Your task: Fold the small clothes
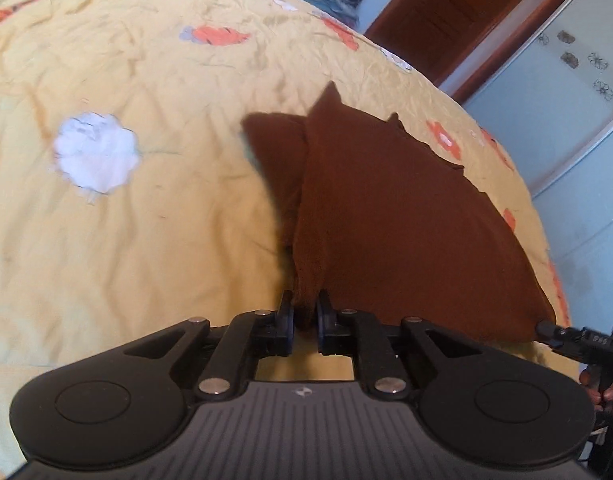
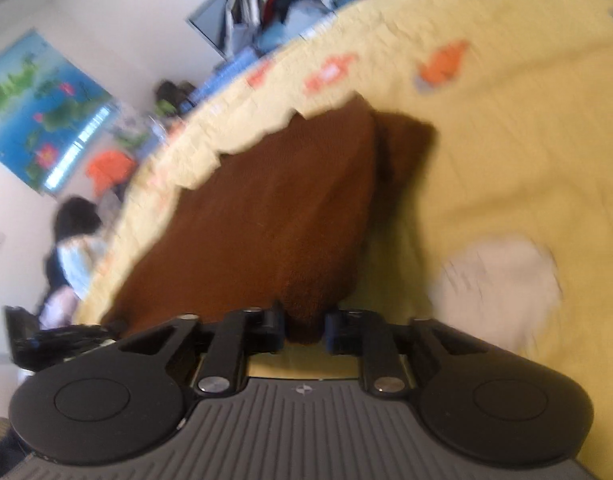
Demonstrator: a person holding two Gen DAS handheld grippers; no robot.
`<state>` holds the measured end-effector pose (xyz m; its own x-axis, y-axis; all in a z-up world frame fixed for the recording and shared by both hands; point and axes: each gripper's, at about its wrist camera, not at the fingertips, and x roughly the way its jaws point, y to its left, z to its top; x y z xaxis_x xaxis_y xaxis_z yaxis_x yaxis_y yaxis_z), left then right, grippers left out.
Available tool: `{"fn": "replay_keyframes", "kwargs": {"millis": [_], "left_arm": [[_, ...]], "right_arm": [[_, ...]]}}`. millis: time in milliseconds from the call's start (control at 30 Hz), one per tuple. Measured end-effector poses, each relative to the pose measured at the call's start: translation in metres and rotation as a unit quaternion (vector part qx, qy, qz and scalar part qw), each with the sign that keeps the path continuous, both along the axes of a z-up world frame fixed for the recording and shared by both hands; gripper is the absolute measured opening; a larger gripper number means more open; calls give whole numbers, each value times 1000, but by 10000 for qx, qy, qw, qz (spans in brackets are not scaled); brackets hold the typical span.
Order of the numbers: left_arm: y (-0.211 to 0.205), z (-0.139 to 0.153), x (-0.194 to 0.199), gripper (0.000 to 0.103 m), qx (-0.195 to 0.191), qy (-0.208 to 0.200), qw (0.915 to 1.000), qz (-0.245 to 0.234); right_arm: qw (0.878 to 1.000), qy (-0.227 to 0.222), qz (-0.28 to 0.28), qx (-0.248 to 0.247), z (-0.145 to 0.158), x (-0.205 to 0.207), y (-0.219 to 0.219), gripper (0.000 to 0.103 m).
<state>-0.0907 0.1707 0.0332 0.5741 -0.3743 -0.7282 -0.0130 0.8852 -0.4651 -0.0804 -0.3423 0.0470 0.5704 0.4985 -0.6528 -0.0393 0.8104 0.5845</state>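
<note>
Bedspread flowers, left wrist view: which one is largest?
The round white flower, lying left of the brown cloth. The other flowers are smaller, mostly orange, and sit toward the far and right edges.

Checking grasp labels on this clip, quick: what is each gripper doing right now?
Left gripper: shut on an edge of the brown garment.
Right gripper: brown garment bunched between its fingers; the blur hides whether the pads press on it.

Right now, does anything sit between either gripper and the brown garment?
Nothing visible does: the left gripper and right gripper each already have a bunched edge of the brown garment between their fingers, over the yellow bedspread.
</note>
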Motion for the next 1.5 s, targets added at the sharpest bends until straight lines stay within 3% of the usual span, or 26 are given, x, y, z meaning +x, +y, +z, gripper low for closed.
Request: {"fn": "replay_keyframes", "kwargs": {"millis": [33, 67, 167, 233, 333, 400, 467, 533, 567, 600, 633, 667, 700, 800, 900, 933, 1033, 1133, 1233, 1333, 1400, 1500], "left_arm": [[7, 8, 3, 21, 71, -34, 10000, 45], [15, 18, 8, 34, 128, -111, 9998, 126], [26, 57, 32, 89, 538, -919, 9930, 507], [9, 73, 61, 93, 1087, -1424, 9830, 409], [-26, 59, 124, 91, 1418, -1247, 9817, 253], [-51, 40, 163, 72, 1485, -1012, 9836, 124], [-74, 20, 191, 62, 1697, -814, 9821, -83], [-84, 4, 208, 60, 1808, -631, 9815, -62], [-86, -2, 215, 48, 1751, -552, 9830, -82], [-86, -8, 220, 29, 1698, -454, 9843, -132], [-87, -11, 222, 25, 1649, -449, 9852, -156], [-88, -11, 221, 10, 1699, -515, 9839, -187], [-91, -11, 221, 6, 1761, -545, 9826, -235], [-93, -5, 217, 4, 2028, -752, 9762, -128], [-88, 5, 216, 4, 2025, -951, 9746, -35], [-88, 4, 219, 4, 2093, -939, 9733, -26], [-90, -13, 225, 4, 2233, -795, 9715, -22], [-90, -16, 220, 4, 2273, -955, 9691, -7], [-88, -16, 220, 4, 2239, -958, 9699, -18], [-89, -16, 220, 4, 2283, -976, 9687, -25], [-89, -17, 220, 4, 2326, -993, 9675, -22], [-92, -17, 220, 4, 2360, -995, 9666, -28]], "right_arm": [[9998, -98, -123, -129, 5, 2, -3, 60], [9989, -255, -282, -277, 12, 6, -8, 70], [9952, -757, -538, -305, 36, 37, -20, 71], [9933, -953, -429, -500, 44, 71, -14, 71], [9915, -883, -150, -947, 39, 136, 6, 71], [9889, -698, -53, -1310, 29, 176, 21, 69], [9874, -509, 98, -1498, 18, 201, 35, 69], [9868, -336, 181, -1571, 7, 217, 49, 69], [9866, -269, 271, -1588, 2, 222, 54, 67], [9861, -226, 357, -1606, -2, 223, 58, 60], [9839, -366, 418, -1699, -5, 220, 63, 55], [9827, -407, 550, -1724, -6, 217, 65, 27], [9855, -389, 548, -1560, -5, 215, 63, 17], [9850, -666, 339, -1558, 8, 208, 57, 15], [9887, -1006, 53, -1108, 26, 197, 44, 15], [9888, -1029, -33, -1084, 25, 196, 39, 15], [9891, -509, -92, -1381, -8, 210, 38, 15], [9883, -693, -161, -1346, -11, 205, 41, 15], [9870, -704, -127, -1439, -9, 205, 42, 19], [9835, -876, -385, -1537, 4, 199, 42, 34], [9807, -1097, -486, -1547, 15, 195, 43, 35], [9798, -1029, -355, -1679, 14, 199, 50, 39]]}}
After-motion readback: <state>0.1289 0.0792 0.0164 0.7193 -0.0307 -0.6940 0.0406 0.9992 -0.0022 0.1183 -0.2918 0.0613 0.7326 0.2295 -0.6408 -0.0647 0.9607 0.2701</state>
